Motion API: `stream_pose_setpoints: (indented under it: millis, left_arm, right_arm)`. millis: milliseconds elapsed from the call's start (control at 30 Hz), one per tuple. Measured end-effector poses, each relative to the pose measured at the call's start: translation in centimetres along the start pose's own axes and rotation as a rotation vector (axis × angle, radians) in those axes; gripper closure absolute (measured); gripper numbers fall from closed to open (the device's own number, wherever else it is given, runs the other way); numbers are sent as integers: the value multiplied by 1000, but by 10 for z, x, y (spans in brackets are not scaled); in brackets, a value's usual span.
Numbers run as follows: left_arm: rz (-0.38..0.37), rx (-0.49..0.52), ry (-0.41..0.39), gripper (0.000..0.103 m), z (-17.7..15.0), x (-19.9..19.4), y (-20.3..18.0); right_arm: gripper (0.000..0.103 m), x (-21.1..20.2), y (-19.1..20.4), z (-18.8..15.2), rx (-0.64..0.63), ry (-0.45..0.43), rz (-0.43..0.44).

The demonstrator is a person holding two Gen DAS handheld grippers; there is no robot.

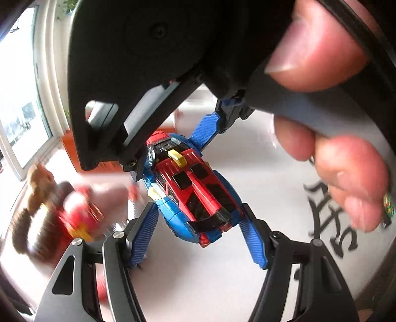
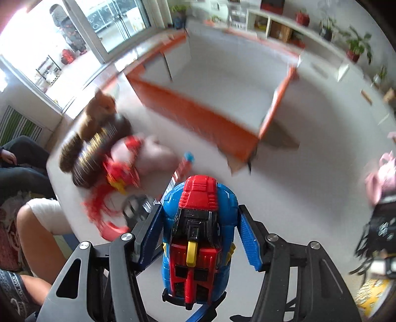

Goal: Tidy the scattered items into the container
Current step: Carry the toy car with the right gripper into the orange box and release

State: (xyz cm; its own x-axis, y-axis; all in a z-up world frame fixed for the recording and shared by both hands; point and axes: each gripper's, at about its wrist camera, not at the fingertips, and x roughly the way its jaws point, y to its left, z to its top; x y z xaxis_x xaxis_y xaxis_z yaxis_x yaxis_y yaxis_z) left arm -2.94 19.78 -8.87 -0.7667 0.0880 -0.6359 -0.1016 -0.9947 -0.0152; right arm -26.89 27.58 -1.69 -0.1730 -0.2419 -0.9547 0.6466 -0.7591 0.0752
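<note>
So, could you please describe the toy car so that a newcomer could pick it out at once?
Start at the large orange-walled open box on the pale floor. Nearer the camera than the box, the blue and red plastic toy car sits gripped between two pairs of blue fingers. Unlike the plush toys to its left, it is hard, glossy and has a yellow tab on top.

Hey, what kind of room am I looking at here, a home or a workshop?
Probably a lived-in home room. Potted plants line a low white shelf unit, a large window lets in daylight, and toys such as a stuffed bear lie on the white table.
</note>
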Motion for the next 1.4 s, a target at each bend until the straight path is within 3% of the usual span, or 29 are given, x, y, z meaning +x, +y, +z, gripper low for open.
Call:
stream_pose_setpoints:
  millis: [300, 400, 500, 567, 800, 1133, 1233, 1300, 1367, 1400]
  left_arm:
    - [43, 18, -77, 37, 70, -11, 71]
    - [35, 17, -56, 37, 116, 17, 114]
    - [20, 12, -19, 37, 117, 36, 139]
    - [5, 14, 8, 37, 108, 26, 156]
    - [-48, -8, 107, 38, 106, 73, 188]
    - [-97, -42, 314, 40, 67, 112, 221]
    - [-97, -43, 353, 40, 56, 110, 229]
    - [-89, -38, 363, 32, 49, 106, 235]
    - [-69, -29, 361, 10, 41, 100, 239]
    - [-59, -26, 358, 7, 38, 96, 241]
  right_arm:
    - [45, -36, 27, 124, -39, -112, 4]
    - [45, -8, 33, 153, -22, -99, 19]
    - [45, 18, 26, 181, 2, -59, 28]
    - [45, 34, 19, 196, 11, -31, 30]
    - [45, 98, -10, 237, 64, 67, 40]
    - [45, 186, -38, 248, 137, 228, 98]
    - [45, 200, -42, 248, 142, 244, 76]
    - [45, 207, -44, 248, 147, 255, 83]
    - [44, 211, -46, 247, 152, 260, 87]
    - [38, 211, -46, 247, 153, 256, 92]
